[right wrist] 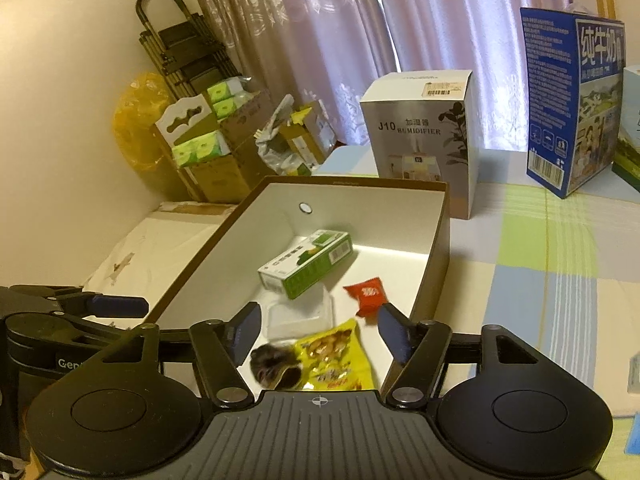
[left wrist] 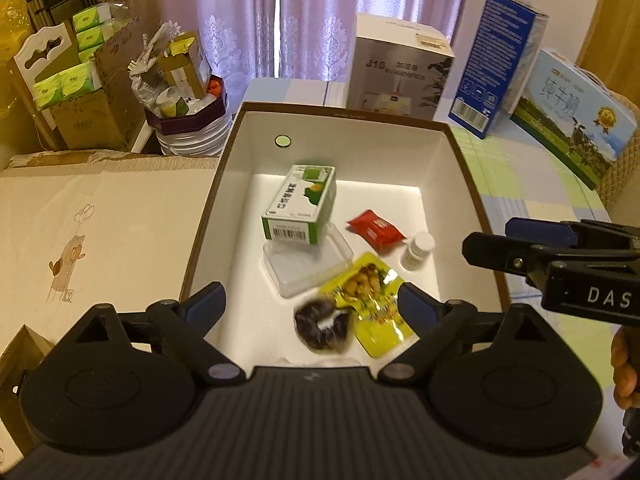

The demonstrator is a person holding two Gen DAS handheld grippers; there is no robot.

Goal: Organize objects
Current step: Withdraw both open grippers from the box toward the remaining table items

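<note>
An open brown-sided box (left wrist: 472, 184) w/ white interior sits on a worktop (right wrist: 540, 272) covered by a pastel checked cloth. Inside the box: a green-and-white carton (left wrist: 300, 204) resting tilted, its near end on a clear plastic tray (left wrist: 308, 264); a red sachet (left wrist: 376, 232) to the right; a small white bottle (left wrist: 418, 250) lying near the right wall; a yellow snack pouch (left wrist: 372, 304) toward the front; and a dark fuzzy round item (left wrist: 322, 322) touching the pouch's left edge.

The left hand-held gripper (left wrist: 312, 300) hovers above the box's near end, jaws spread wide, nothing between them. The right hand-held gripper (right wrist: 318, 332) also hangs over the near end, approx. above the pouch, jaws apart & empty.

Behind the box stands a white humidifier box (right wrist: 424, 136) marked J10, w/ a tall blue milk carton box (right wrist: 572, 100) further right. Left of the worktop: cardboard boxes of green tissue packs (right wrist: 200, 144) in front of pink curtains (right wrist: 320, 20).
</note>
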